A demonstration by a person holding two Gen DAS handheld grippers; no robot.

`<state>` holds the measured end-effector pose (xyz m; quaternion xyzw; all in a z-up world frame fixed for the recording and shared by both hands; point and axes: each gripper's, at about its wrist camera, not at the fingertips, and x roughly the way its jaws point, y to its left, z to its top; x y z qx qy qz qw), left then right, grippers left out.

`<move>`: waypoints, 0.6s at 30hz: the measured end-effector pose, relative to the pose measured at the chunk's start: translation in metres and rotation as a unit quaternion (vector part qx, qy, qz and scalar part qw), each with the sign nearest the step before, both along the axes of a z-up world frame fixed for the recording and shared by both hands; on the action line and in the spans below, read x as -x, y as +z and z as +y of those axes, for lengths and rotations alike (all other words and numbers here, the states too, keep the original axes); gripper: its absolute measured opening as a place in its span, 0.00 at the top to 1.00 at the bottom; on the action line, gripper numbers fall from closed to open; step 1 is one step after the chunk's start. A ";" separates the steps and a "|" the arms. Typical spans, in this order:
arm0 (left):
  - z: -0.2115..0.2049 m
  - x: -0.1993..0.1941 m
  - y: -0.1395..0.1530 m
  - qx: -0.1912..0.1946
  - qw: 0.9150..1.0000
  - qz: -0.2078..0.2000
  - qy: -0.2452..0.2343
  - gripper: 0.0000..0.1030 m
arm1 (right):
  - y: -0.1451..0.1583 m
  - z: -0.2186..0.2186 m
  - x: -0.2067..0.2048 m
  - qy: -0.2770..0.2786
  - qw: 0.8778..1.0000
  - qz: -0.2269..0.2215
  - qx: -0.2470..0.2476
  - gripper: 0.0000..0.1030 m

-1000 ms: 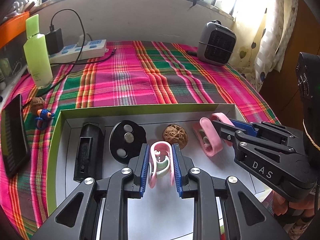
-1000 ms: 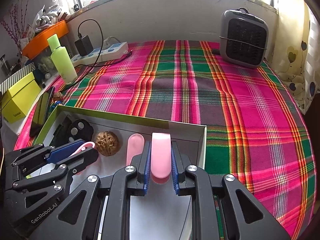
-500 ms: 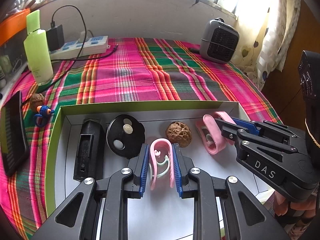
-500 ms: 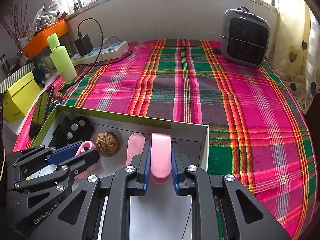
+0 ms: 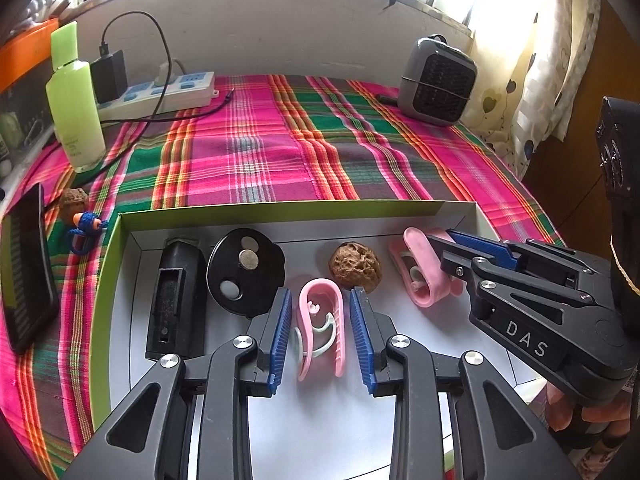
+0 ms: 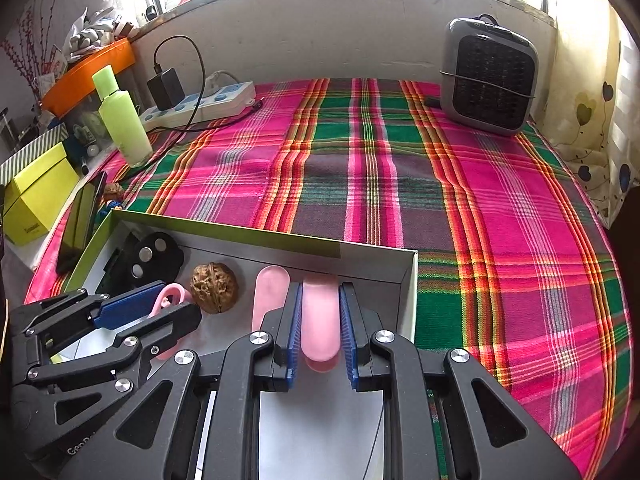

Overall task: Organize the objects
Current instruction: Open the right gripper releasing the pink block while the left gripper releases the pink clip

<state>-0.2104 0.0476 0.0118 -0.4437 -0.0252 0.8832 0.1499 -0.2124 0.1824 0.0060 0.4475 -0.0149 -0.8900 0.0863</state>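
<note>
A shallow white box with a green rim (image 5: 280, 212) lies on the plaid cloth. In it are a black case (image 5: 174, 296), a black round disc (image 5: 244, 272), a walnut (image 5: 355, 266) and two pink clips. My left gripper (image 5: 318, 312) is open, its pads standing apart from the pink clip (image 5: 320, 320) lying between them on the box floor. My right gripper (image 6: 319, 320) is shut on the other pink clip (image 6: 319, 320) at the box's right end (image 6: 412, 280); that clip also shows in the left wrist view (image 5: 424, 272).
On the cloth stand a green bottle (image 5: 76, 96), a power strip with a charger (image 5: 160, 88) and a grey heater (image 5: 438, 82). A phone (image 5: 24, 276), a second walnut (image 5: 73, 200) and a small blue toy (image 5: 86, 224) lie left of the box. A yellow box (image 6: 32, 196) is at far left.
My left gripper's jaws have opened and let go of the pink clip, which now lies on the box floor. The right gripper stays shut on its clip.
</note>
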 end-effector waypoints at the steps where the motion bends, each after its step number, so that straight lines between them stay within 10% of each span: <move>1: 0.000 0.000 0.000 -0.001 1.000 0.000 0.000 0.69 | 0.000 0.000 0.000 0.000 1.000 0.000 0.000 0.81; 18: -0.002 -0.014 0.010 0.009 1.000 0.015 0.006 0.62 | 0.011 -0.003 -0.016 -0.002 1.000 0.017 -0.003 0.70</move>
